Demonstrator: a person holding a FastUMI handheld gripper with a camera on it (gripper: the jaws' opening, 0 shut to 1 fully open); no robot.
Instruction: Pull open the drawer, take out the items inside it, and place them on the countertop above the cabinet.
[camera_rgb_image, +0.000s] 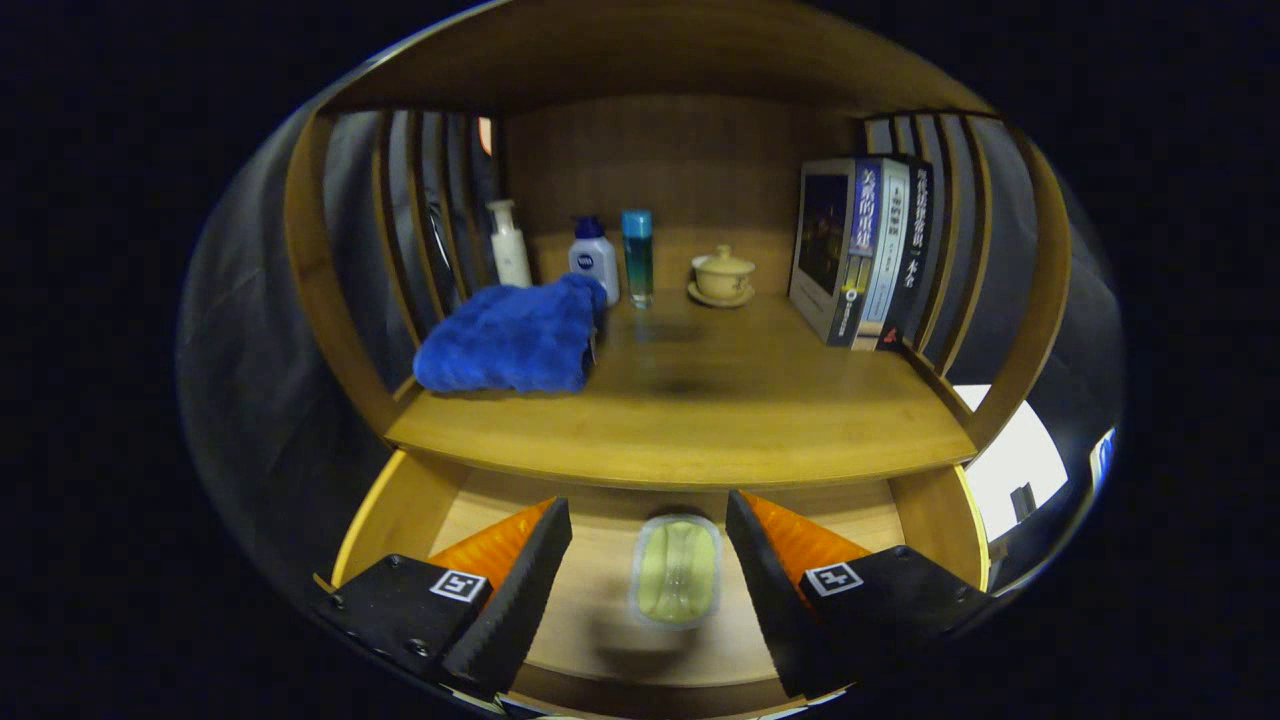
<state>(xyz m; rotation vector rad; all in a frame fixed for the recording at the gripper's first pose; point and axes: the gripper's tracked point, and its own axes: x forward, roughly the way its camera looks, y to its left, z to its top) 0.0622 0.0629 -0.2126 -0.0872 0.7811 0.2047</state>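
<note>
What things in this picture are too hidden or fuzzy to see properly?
- Drawer: in the gripper view its back runs under the countertop, so more items may hide there.
- Yellow-green container, lying between the open fingers: blurred, contents unclear.
- Books: spine print too small.
- Blue towel: hides whatever is behind it.

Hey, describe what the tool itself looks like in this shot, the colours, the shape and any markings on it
The tool has two black wedge-shaped fingers with finely ribbed inner pads. Their outer sides are bright orange and ridged. Each finger sits on a flat black plate with small screws, and each plate carries a square black-and-white marker tag. No cables or sleeves can be seen.
</note>
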